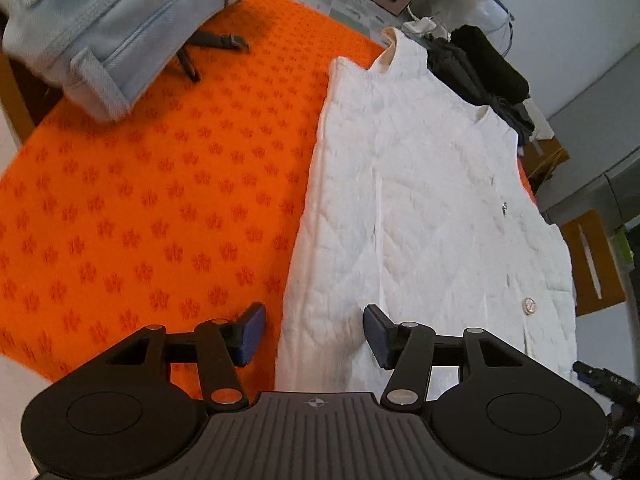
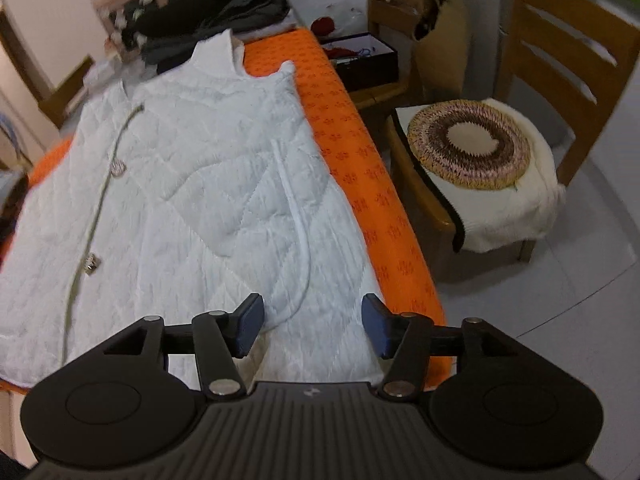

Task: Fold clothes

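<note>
A white quilted vest (image 1: 420, 200) lies flat on the orange patterned cloth (image 1: 160, 200), collar at the far end, metal buttons down its front. My left gripper (image 1: 314, 334) hovers open over the vest's near left edge, its pads apart and pressing on nothing. In the right wrist view the same vest (image 2: 192, 184) spreads out below, and my right gripper (image 2: 312, 326) stands open above its near right corner, beside the orange cloth (image 2: 360, 160). The fabric lies beneath both grippers, and neither one grips it.
Light blue jeans (image 1: 104, 20) lie at the far left of the cloth. Dark clothes (image 2: 208, 20) are piled beyond the vest's collar. A wooden chair (image 2: 540, 120) with a round woven cushion (image 2: 468, 148) stands right of the table, and a box (image 2: 364, 56) sits behind it.
</note>
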